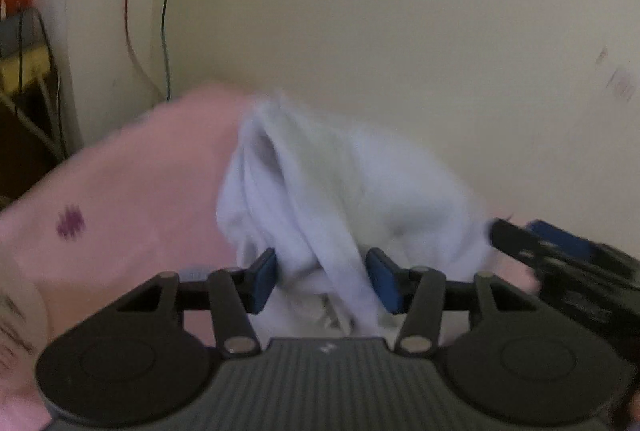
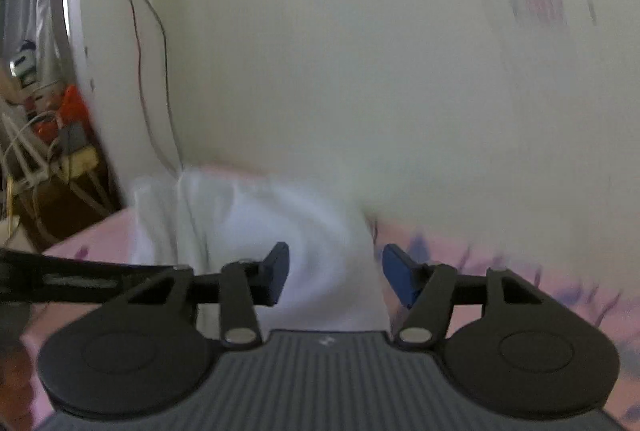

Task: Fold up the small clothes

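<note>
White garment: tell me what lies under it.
The white garment rests bunched on a pink patterned sheet, which shows around it. What the sheet covers, and anything beneath the bunched folds themselves, is hidden.

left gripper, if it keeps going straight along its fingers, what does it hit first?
Most likely the white garment: its bunched cloth already lies between the left gripper's spread pads, with the pink sheet under it. Blur hides depth.

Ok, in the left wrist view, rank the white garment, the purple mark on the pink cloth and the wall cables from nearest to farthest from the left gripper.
1. White garment: between the fingers of the left gripper, centre.
2. Purple mark: on the pink cloth, left of the gripper.
3. Wall cables: upper left, against the wall behind the cloth.
</note>
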Tool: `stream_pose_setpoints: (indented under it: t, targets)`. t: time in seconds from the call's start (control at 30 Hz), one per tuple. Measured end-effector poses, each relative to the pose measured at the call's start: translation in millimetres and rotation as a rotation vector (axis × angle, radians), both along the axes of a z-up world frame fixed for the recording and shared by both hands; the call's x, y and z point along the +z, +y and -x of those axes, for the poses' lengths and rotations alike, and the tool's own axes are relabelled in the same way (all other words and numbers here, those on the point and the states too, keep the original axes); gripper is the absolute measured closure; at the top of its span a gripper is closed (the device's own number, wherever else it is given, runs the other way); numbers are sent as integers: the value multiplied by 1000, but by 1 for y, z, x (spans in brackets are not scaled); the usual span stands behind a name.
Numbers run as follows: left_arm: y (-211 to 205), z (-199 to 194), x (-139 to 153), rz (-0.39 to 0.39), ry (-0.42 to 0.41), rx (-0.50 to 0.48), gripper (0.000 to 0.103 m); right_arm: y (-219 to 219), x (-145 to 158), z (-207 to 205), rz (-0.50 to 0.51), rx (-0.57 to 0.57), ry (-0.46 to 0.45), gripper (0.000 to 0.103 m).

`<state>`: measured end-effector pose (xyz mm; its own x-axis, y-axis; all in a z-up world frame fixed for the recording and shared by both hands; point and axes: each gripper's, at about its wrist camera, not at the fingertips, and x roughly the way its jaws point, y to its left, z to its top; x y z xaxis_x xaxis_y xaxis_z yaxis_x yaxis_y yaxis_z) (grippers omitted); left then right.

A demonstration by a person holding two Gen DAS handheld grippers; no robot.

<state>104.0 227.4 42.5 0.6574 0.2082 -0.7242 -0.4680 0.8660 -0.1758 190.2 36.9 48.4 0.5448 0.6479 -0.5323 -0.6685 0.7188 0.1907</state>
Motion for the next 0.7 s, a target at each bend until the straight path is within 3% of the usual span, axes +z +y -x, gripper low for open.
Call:
stream_pose_setpoints:
  t: [0.1,0.17,0.3,0.53,0.7]
  targets:
    - [-17,10,1,-92,-1,5,51,-26,2,16,-44,-4,11,40]
    - [-29,24,12,-111,-20,8,50,-44,7,29,-95,-5,35,37]
    - [-53,61,31,-156,-67,21,36,-80,14,74,-147,-4,73,35]
    - [-115,129,17,-228,-39,15,35,-125,6,165,-91,17,54,31]
    - [-150,161,15,-252,-23,4,31,-160,1,210,-43,11,-10,24]
